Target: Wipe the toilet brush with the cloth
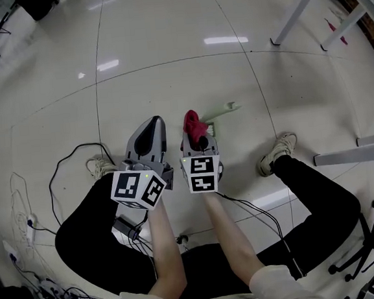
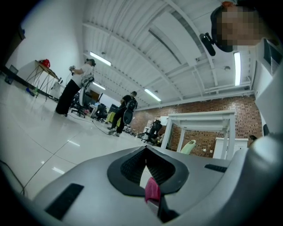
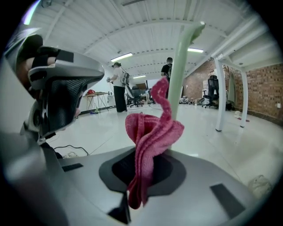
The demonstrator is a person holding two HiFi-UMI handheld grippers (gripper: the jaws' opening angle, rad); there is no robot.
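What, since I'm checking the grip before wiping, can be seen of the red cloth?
The cloth is pinkish-red, looks like terry, bunched and twisted. The right gripper is shut on its middle; folds rise beyond the jaw tips, a tail hangs back toward the camera. Its top end overlaps the pale green toilet brush handle; contact cannot be told.

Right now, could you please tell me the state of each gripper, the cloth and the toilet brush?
left gripper: shut, jaw tips together.
right gripper: shut on the cloth.
cloth: bunched, sticking out past the right gripper's jaws.
toilet brush: not gripped, handle just behind the cloth.
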